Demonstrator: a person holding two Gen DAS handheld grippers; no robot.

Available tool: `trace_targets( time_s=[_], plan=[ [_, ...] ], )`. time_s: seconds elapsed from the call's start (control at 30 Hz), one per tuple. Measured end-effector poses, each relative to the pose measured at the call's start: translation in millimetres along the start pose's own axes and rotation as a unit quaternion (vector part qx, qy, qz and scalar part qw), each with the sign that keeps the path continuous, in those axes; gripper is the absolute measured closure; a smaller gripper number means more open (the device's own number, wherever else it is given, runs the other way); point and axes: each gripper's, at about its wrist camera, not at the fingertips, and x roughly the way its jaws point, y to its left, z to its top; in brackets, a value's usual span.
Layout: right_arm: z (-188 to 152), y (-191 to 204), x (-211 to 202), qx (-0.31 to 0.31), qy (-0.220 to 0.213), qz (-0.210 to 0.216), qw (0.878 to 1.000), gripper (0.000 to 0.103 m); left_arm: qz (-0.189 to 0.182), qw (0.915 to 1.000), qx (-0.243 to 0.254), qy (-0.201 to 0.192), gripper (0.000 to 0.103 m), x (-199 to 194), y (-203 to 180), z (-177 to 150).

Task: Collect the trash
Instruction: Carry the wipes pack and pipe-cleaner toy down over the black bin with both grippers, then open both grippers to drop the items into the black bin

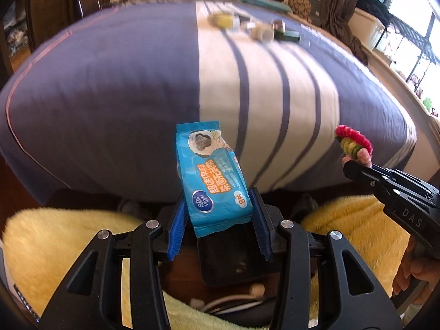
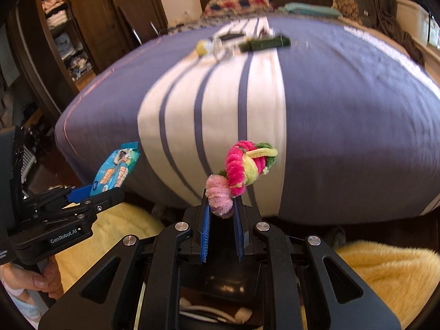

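Note:
My left gripper (image 1: 218,209) is shut on a blue wet-wipes packet (image 1: 211,173), which stands up out of its blue pads, off the foot of the bed. The same packet (image 2: 115,170) and left gripper (image 2: 82,192) show at the left of the right wrist view. My right gripper (image 2: 222,209) is shut on a twisted pipe-cleaner bundle (image 2: 242,167) in pink, magenta, yellow and green. That bundle (image 1: 354,143) sticks out at the right of the left wrist view. Below the grippers sits a black bin (image 1: 236,258), also seen as the bin (image 2: 231,280) under the right jaws.
The bed (image 1: 110,96) has a purple cover with a white striped band (image 2: 220,104). Several small items lie far up the bed (image 1: 247,24), among them a dark green box (image 2: 264,44). Yellow fluffy fabric (image 1: 55,242) flanks the bin. A hand (image 2: 41,280) holds the left gripper.

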Motion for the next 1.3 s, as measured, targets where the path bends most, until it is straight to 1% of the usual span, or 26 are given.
trace_targets(
  time_s=[0.17,0.27,0.37,0.5,0.6,0.7,0.8,0.93,0.97,1.0,1.07,1.2,1.27,1.3],
  plan=[
    [-16.2,-6.2,27.7,0.017,0.048,0.023,0.998,0.087,-0.011,0.9991,-0.003,0.041,0.061,26.8,2.9,-15.8],
    [-25.4,-8.5,43.4,0.025,0.075,0.028,0.996,0.087,-0.016,0.9975,0.000,0.069,0.061,46.4,2.1,-24.4],
    [-34.6,-11.1,58.8,0.031,0.102,0.031,0.994,0.087,-0.028,0.9939,0.002,0.107,0.061,68.5,0.7,-35.1],
    [-44.1,-11.7,80.0,0.036,0.139,0.034,0.989,0.087,-0.035,0.9884,0.005,0.147,0.061,92.6,-1.2,-45.5],
    [-49.8,-12.1,94.9,0.035,0.163,0.029,0.986,0.087,-0.041,0.9851,0.011,0.166,0.061,104.1,-4.4,-47.7],
    [-52.9,-12.4,102.8,0.036,0.177,0.029,0.983,0.086,-0.047,0.9824,0.020,0.180,0.061,109.9,-5.9,-50.6],
    [-49.1,-11.8,107.0,0.039,0.184,0.032,0.982,0.084,-0.054,0.9796,0.029,0.191,0.061,116.9,-9.6,-53.7],
    [-47.1,-12.2,109.9,0.040,0.187,0.029,0.981,0.082,-0.056,0.9783,0.031,0.197,0.058,119.8,-7.0,-54.7],
    [-46.9,-12.8,109.5,0.041,0.187,0.027,0.981,0.080,-0.056,0.9782,0.030,0.198,0.053,121.3,-6.6,-55.0],
    [-46.4,-13.0,109.1,0.041,0.187,0.025,0.981,0.078,-0.054,0.9783,0.029,0.198,0.049,121.6,-6.1,-54.5],
    [-46.0,-17.0,111.5,0.042,0.184,0.022,0.982,0.058,-0.052,0.9787,0.029,0.197,0.044,122.3,-5.7,-53.7],
    [-39.1,-21.4,105.9,0.044,0.168,0.008,0.985,0.050,-0.046,0.9803,0.028,0.190,0.037,119.4,-4.7,-49.2],
    [-32.4,-23.1,97.5,0.039,0.150,-0.006,0.988,0.040,-0.045,0.9821,0.025,0.181,0.027,114.9,-3.5,-45.2],
    [-29.1,-23.3,94.9,0.036,0.143,-0.010,0.989,0.038,-0.044,0.9831,0.025,0.176,0.025,112.4,-3.0,-42.8]
  ],
)
